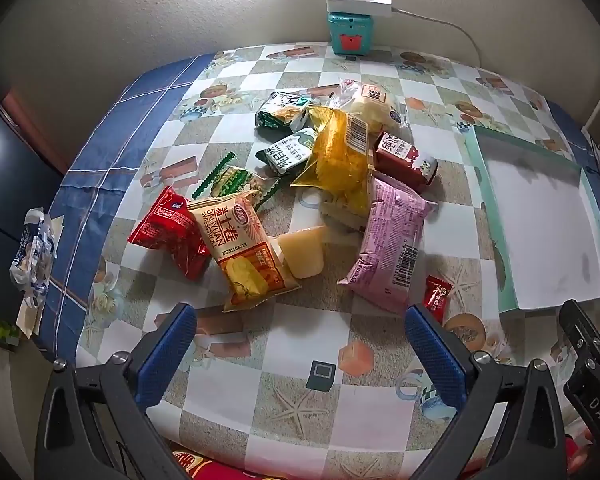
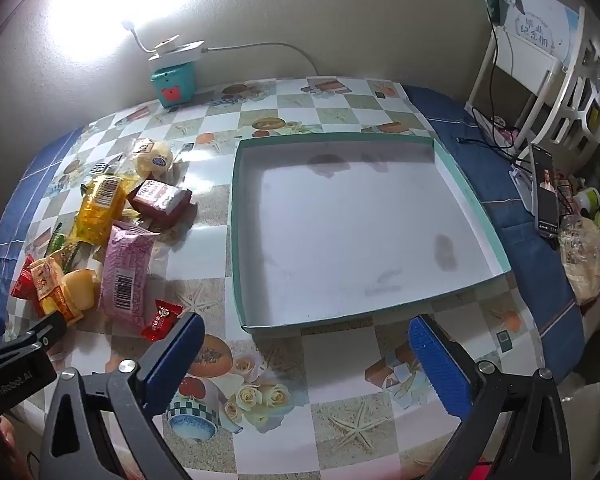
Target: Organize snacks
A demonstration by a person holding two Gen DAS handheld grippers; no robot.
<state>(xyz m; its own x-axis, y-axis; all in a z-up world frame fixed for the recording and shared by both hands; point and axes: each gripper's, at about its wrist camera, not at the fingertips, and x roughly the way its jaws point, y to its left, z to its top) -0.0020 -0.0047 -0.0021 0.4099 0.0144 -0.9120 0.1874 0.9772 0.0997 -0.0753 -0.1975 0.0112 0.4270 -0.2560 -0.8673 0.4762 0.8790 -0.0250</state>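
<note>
Hovering over the tabletop (image 1: 292, 380), the left claw (image 1: 300, 344) is gaping wide and empty above the snack pile (image 1: 300, 188), nearest the yellow roll packet (image 1: 240, 248). Facing the seemingly empty tray (image 2: 244, 240), the right claw (image 2: 304, 360) is also hanging open, empty. Sorting is just starting; next comes gripping one packet.

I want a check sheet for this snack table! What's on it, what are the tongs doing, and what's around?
Surface: checkered tablecloth, flat.
Job's things: snack pile loose left of the tray; white tray with teal rim holds no snacks; small red candy lies nearest the tray.
Clutter: crumpled wrapper at the table's left edge.
Tongs: left tongs open, holding nothing; right tongs open, holding nothing.
Cables: white cord runs from the power strip on the teal box.
Surroundings: phone, white chair.
</note>
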